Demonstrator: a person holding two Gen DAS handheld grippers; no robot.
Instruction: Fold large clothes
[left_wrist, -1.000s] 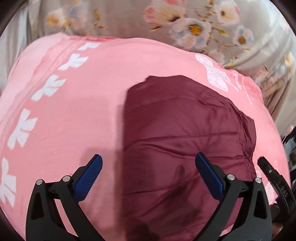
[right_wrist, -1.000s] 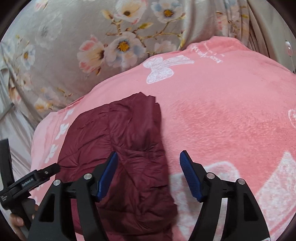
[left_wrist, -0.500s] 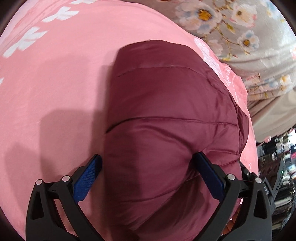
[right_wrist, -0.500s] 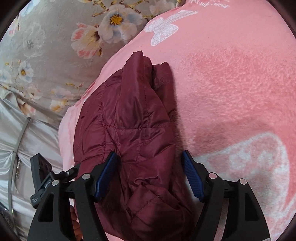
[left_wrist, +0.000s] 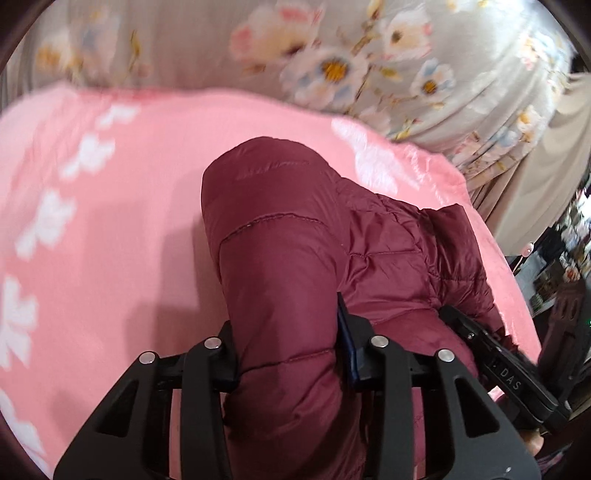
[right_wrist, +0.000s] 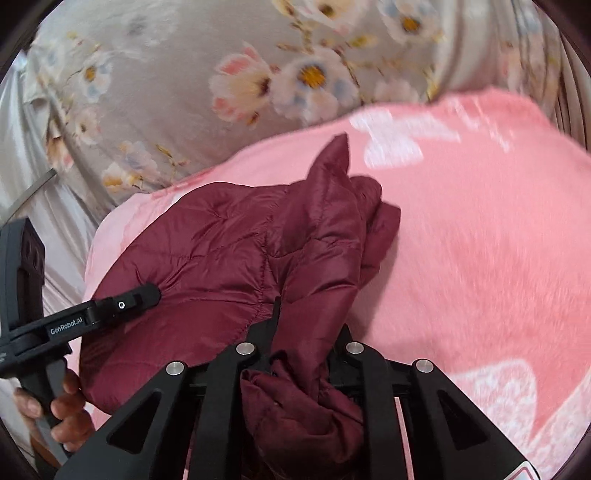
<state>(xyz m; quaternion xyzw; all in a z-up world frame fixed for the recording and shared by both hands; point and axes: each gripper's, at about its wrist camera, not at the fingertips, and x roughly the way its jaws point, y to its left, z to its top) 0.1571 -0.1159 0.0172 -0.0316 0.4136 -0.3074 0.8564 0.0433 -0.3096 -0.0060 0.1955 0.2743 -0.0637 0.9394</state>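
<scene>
Here the maroon quilted puffer jacket (left_wrist: 280, 266) lies bunched on a pink fleece blanket (left_wrist: 110, 221) printed with white bows, near the blanket's edge on the left gripper's side, its near end gathered up off the surface. The left gripper (left_wrist: 286, 343) has a thick padded fold of it between its blue pads; the jaws are closing and the fabric bulges out above and below them, so the pads already press on it. In the right wrist view the right gripper (right_wrist: 301, 339) pinches a narrower, crumpled bundle of the same jacket (right_wrist: 258, 236), its jaws closing too, drawn much nearer together, with cloth spilling out below the fingers. A pointed corner of the jacket sticks up toward the far side of the blanket (right_wrist: 480, 240). The left gripper (right_wrist: 147, 293) shows there from the side, its tip against the jacket's left flank, and the person's left hand (right_wrist: 62, 410) wraps its handle. Beyond the blanket lies a grey bedsheet with pale flowers (right_wrist: 184, 74); in the left view the same floral sheet (left_wrist: 424, 74) runs along the top, with a beige curtain (left_wrist: 535, 177) and blurred clutter at the right edge
</scene>
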